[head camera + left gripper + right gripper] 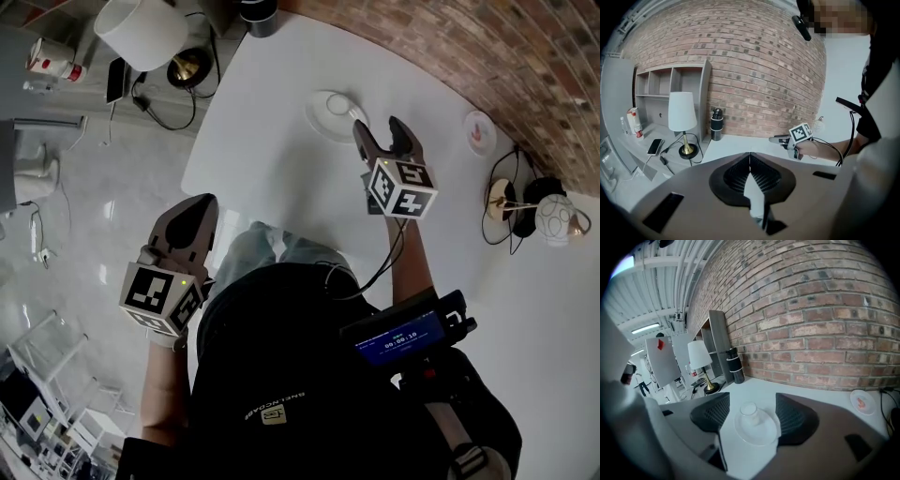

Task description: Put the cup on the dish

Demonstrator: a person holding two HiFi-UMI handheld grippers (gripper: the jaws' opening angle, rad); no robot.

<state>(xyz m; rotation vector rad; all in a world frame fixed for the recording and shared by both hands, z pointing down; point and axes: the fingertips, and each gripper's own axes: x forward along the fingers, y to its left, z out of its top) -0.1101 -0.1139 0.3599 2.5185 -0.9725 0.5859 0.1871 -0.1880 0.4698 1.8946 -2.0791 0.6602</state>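
So, cup [749,409]: it stands upright on the dish [761,436], toward the far side of it, not in the centre.
Dish: it lies flat on the white table [281,178], toward the brick wall.
Right gripper [377,131]: the jaws are wide apart and hold nothing. The cup and the dish show in the gap between them. The dish rim is close to one pad, and I cannot tell if it touches. I judge that the jaws are open like this because the cup rests by itself.
Left gripper [195,214]: the jaws are pressed together with nothing between them. It hangs beside the person's leg, off the table edge, probably because one gripper is enough for this job.
Task state: from how things lie, the cup seems already placed. It remains only to draw the right gripper away.
Risk: the cup looks light and sits off-centre, so a touch from a jaw could tip it.
Around: a dark bottle [736,365] and a small plate [861,402] stand well apart from the dish.
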